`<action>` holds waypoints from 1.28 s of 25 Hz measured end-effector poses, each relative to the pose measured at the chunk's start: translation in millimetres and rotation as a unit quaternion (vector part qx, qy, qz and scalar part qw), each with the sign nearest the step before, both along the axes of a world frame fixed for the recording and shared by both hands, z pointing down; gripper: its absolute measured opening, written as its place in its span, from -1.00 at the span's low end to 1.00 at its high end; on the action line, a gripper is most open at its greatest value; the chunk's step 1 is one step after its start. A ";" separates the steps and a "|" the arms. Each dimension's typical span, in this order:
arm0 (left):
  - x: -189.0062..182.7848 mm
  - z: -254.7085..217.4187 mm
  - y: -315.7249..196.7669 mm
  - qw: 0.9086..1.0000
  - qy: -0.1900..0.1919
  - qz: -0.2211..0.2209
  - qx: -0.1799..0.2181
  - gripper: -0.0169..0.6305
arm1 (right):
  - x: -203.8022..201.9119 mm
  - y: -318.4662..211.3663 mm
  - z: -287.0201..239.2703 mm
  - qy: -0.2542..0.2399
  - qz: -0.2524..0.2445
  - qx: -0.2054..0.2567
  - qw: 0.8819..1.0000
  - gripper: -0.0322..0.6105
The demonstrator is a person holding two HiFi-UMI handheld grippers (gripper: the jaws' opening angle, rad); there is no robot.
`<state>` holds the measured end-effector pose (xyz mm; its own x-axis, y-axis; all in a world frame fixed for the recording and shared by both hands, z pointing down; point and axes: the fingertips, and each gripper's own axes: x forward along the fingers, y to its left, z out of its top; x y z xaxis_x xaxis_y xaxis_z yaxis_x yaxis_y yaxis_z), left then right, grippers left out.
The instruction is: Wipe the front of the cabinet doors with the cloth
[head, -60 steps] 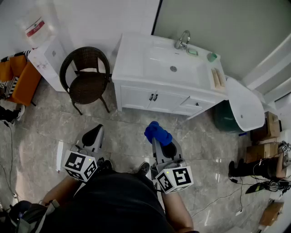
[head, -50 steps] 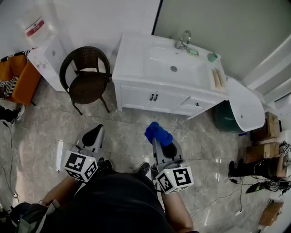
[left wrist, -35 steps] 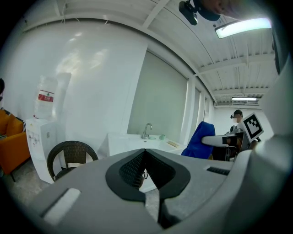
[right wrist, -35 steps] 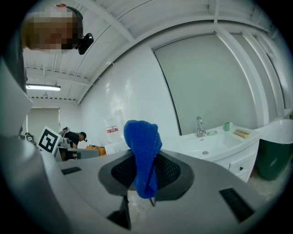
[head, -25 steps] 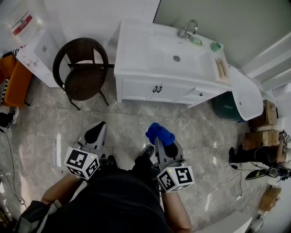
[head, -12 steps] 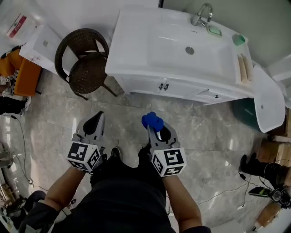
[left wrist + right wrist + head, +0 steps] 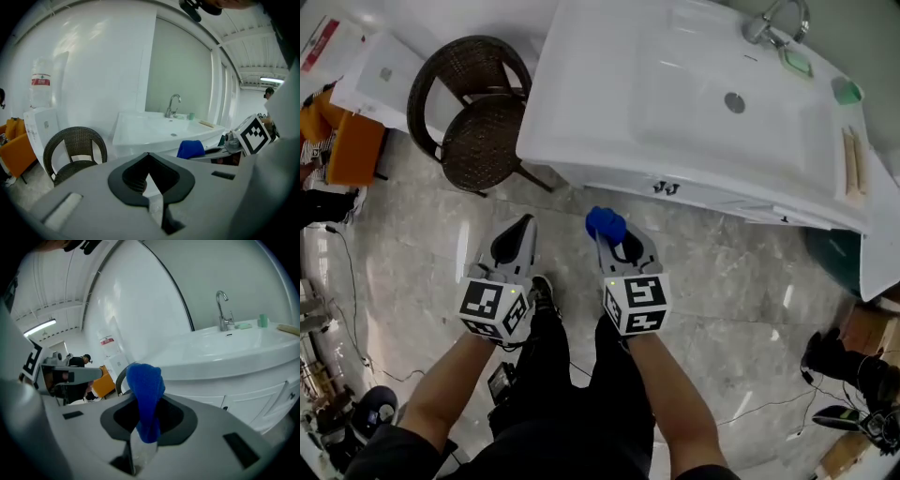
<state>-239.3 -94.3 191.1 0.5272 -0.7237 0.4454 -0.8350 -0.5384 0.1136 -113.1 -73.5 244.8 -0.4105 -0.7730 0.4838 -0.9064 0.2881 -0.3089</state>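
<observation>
Where its jaws meet, the right gripper (image 7: 612,242) pinches the cloth (image 7: 604,223) (blue).

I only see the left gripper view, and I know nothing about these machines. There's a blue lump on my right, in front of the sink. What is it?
Observer: A blue cloth, pinched in the jaws of the right hand-held gripper.
Operator: Is it wiping anything?
Observer: No. In the head view it hangs clear of the cabinet doors, with floor showing between them.
Operator: How would those doors open?
Observer: Two small dark handles sit side by side where the doors meet.
</observation>
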 end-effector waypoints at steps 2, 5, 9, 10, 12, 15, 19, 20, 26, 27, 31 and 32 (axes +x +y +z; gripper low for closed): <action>-2.3 22.3 -10.3 1.000 0.003 0.017 -0.011 -0.94 | -7.3 -17.8 18.8 0.003 0.021 -0.007 1.000 -0.66; -4.9 51.4 -27.9 0.999 0.007 0.042 -0.020 -0.95 | -23.3 -41.8 47.2 0.011 0.038 -0.010 0.999 -0.66; -1.2 86.9 -53.9 0.997 0.022 0.067 -0.017 -0.95 | -45.2 -70.1 96.6 0.011 0.046 0.000 0.999 -0.66; -2.0 97.0 -57.2 0.997 0.025 0.070 -0.018 -0.95 | -51.8 -75.0 110.5 0.009 0.047 -0.001 0.999 -0.66; -5.1 117.8 -62.6 0.997 0.025 0.074 -0.024 -0.94 | -65.1 -86.9 133.5 0.004 0.044 -0.003 0.999 -0.66; -10.8 143.3 -69.2 0.997 0.023 0.071 -0.030 -0.94 | -81.5 -112.2 151.6 0.012 0.036 0.012 0.999 -0.66; -23.3 168.5 -63.4 0.998 0.022 0.053 -0.041 -0.95 | -99.2 -130.6 171.4 0.034 0.013 0.019 0.999 -0.66; -24.7 173.1 -61.2 0.998 0.021 0.049 -0.043 -0.95 | -100.9 -132.8 175.9 0.039 0.005 0.018 0.999 -0.66; -7.2 193.2 -42.5 0.997 0.016 0.049 -0.049 -0.95 | -58.6 -133.7 185.8 0.066 0.001 0.025 0.998 -0.66; -2.4 195.4 -37.3 0.997 0.018 0.048 -0.052 -0.95 | -45.7 -131.5 186.5 0.067 0.008 0.025 0.997 -0.66; 23.7 201.4 -17.1 0.997 0.027 0.052 -0.059 -0.95 | 14.6 -123.9 186.4 0.075 0.043 0.017 0.996 -0.66; 31.8 203.2 -12.4 0.996 0.028 0.055 -0.061 -0.94 | 29.0 -122.1 186.2 0.080 0.047 0.016 0.996 -0.66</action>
